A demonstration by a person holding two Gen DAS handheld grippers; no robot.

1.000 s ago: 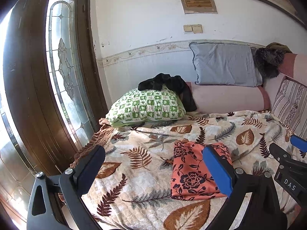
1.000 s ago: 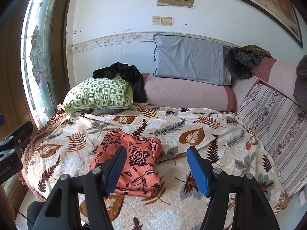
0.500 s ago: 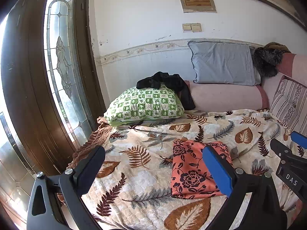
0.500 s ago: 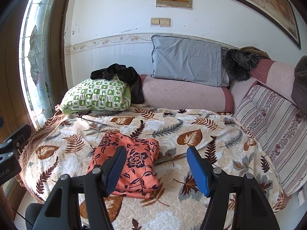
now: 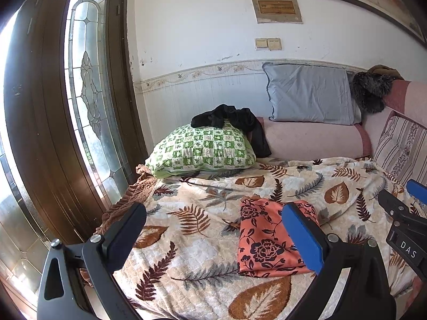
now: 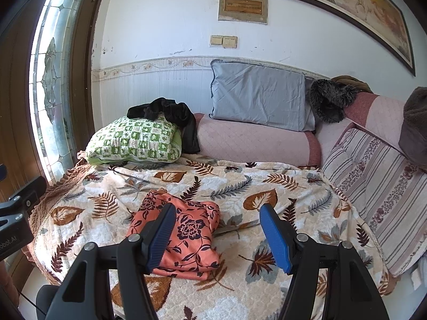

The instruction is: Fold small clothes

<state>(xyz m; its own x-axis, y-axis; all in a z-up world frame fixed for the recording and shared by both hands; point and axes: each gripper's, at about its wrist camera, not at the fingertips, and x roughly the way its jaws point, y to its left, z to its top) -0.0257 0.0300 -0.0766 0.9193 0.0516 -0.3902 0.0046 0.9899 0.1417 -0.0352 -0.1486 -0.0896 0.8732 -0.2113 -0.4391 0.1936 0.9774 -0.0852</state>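
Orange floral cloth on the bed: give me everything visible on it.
The orange cloth with a dark floral print is thin, soft fabric folded into a roughly rectangular, slightly puffy bundle; stacked layers show along its near edge. It lies flat on the cream leaf-patterned bedspread, near the bed's front, well short of the green checked pillow. Only the bedspread touches it. Both tools, left and right, are open and hover short of it, holding nothing.

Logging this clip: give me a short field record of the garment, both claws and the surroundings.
garment: orange floral cloth, folded, lying on the leaf-print blanket
left claw: open, empty, clear of the cloth
right claw: open, empty, clear of the cloth
behind: green checked pillow with a black garment draped over it; grey pillow
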